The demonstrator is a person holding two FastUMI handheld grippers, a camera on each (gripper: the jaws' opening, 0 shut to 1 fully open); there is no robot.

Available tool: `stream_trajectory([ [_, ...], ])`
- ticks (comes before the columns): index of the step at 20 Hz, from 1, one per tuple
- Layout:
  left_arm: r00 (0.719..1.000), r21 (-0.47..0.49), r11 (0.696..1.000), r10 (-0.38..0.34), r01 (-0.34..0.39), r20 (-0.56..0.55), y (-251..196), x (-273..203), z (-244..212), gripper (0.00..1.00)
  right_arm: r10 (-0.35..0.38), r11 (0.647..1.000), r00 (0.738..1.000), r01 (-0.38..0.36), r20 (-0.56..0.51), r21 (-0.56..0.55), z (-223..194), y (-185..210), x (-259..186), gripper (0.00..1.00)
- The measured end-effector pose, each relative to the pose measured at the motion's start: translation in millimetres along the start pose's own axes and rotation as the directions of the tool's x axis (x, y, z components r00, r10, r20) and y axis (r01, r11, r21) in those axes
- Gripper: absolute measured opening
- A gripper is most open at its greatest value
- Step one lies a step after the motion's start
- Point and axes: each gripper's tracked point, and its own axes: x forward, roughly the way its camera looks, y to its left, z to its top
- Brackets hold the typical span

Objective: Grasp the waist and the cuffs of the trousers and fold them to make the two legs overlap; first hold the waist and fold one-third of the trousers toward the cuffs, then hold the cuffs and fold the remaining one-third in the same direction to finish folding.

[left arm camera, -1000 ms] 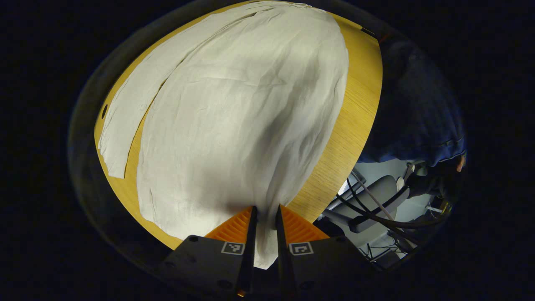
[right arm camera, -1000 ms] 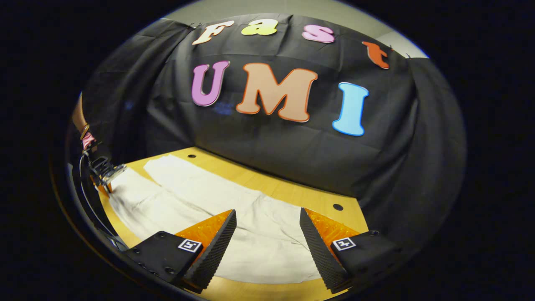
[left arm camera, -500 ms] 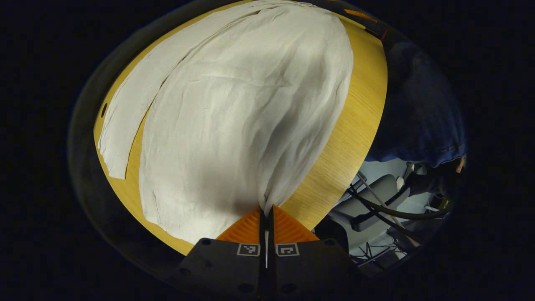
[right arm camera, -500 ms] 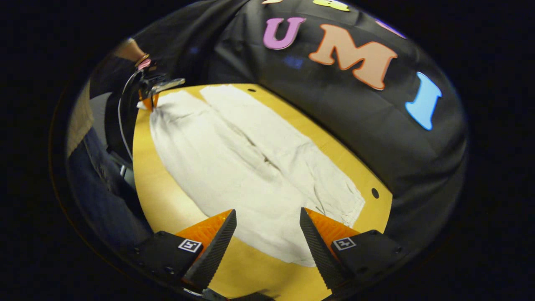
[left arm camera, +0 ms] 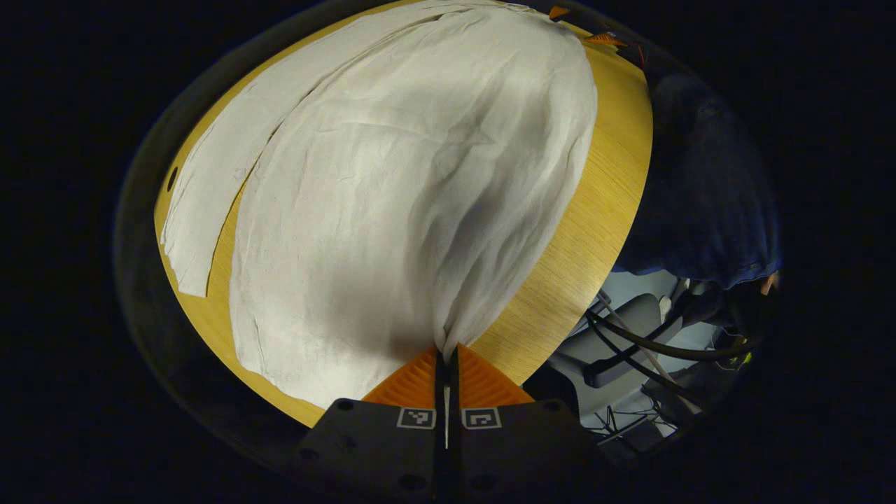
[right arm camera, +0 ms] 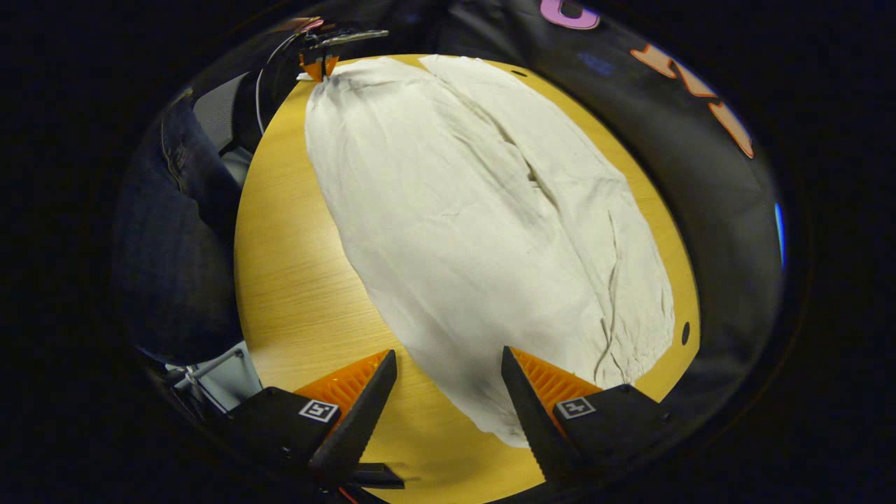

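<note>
Left tool (left arm camera: 446,353) pinches trousers (left arm camera: 392,189) corner | right tool (right arm camera: 448,364) spread | lower yours squarely over near waist edge before closing.

My left cam looks close along the trousers (left arm camera: 392,182); my right cam looks down from the opposite end; both share the surface (right arm camera: 294,280).

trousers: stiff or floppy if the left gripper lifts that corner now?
Probably floppy: the trousers bunch into soft pleats where the left gripper pinches them. Likely light, being thin, creased cloth lying flat on the table. Lifted from one corner, they would probably sag and drag.
</note>
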Motion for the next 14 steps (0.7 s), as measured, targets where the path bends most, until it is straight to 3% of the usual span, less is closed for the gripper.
stream_trajectory([
  [3, 1.0, 0.0, 1.0, -0.002, 0.002, 0.001, -0.1, -0.1, 0.1, 0.0, 0.061, 0.998, 0.997, -0.062, -0.052, -0.029, -5.7, 8.5, 11.5, 0.96],
  [4, 1.0, 0.002, 1.0, -0.001, 0.001, 0.0, 0.7, 0.2, 0.5, 0.0, 0.079, 0.996, 0.995, -0.081, -0.057, -0.03, -6.7, 11.9, 11.9, 0.92],
  [7, 1.0, 0.01, 1.0, -0.004, 0.004, -0.003, 1.1, 0.5, -0.1, 0.0, 0.135, 0.99, 0.988, -0.137, -0.075, -0.018, -6.7, 21.2, 12.6, 0.72],
  [8, 1.0, 0.012, 1.0, -0.008, 0.008, -0.006, 1.2, 0.3, 0.2, 0.0, 0.138, 0.99, 0.988, -0.139, -0.075, -0.01, -5.5, 19.0, 12.8, 0.62],
  [10, 1.0, 0.011, 1.0, -0.019, 0.019, -0.011, 1.9, 1.1, 0.0, 0.0, 0.132, 0.991, 0.987, -0.132, -0.087, 0.01, -4.6, 15.9, 13.8, 0.52],
  [11, 1.0, 0.01, 1.0, -0.023, 0.023, -0.013, 2.0, 0.6, 0.2, 0.0, 0.119, 0.993, 0.988, -0.118, -0.094, 0.019, -4.3, 12.7, 14.2, 0.59],
  [12, 1.0, 0.009, 1.0, -0.026, 0.026, -0.015, 2.4, 1.0, 1.0, 0.0, 0.111, 0.994, 0.988, -0.108, -0.107, 0.032, -5.5, 9.5, 14.8, 0.35],
  [14, 0.999, 0.01, 0.999, -0.03, 0.03, -0.021, 2.3, 1.4, 0.6, 0.0, 0.088, 0.996, 0.99, -0.084, -0.112, 0.036, -4.3, 3.4, 15.4, 0.19],
])
